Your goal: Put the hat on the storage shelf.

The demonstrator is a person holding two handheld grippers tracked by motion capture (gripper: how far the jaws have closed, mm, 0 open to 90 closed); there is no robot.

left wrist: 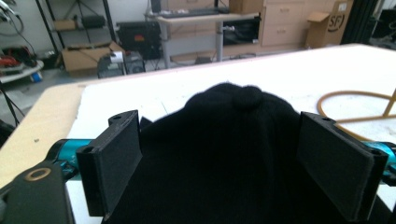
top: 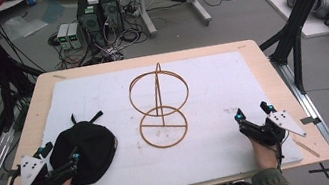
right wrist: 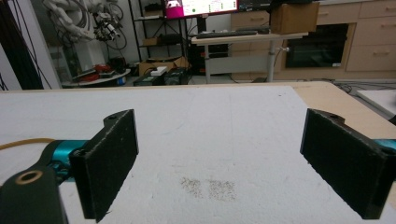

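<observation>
While the soft black knitted cap (top: 86,153) lies crown-up on the white foam sheet (top: 212,84) that covers the pale wooden surface (top: 39,100), it sits toward the seven o'clock part of the sheet in the high view, a short strap or tail poking out from its far edge. The left gripper (top: 60,155) is right at it from the near side: one finger lies over the cap's near left edge, the other just beside it. In the left gripper view the two black padded fingers (left wrist: 114,158) stand wide apart with the cap (left wrist: 224,154) bulging up between them, its small top knot at twelve o'clock; the fabric fills the gap, but the pads are not pressed into it. A hand holds this gripper at the near left corner of the surface.

At about three o'clock from the cap, near the sheet's middle, stands a thin golden-brown wire stand (top: 160,104) made of two rings joined by an upright hoop, one ring flat on the sheet and one raised above it. It is apart from the cap.

Well off at the four o'clock side of the sheet, the right gripper (top: 253,112) rests low over the foam, held by the other hand. Its fingers (right wrist: 112,158) are spread wide with only bare white sheet (right wrist: 210,135) between them.
</observation>
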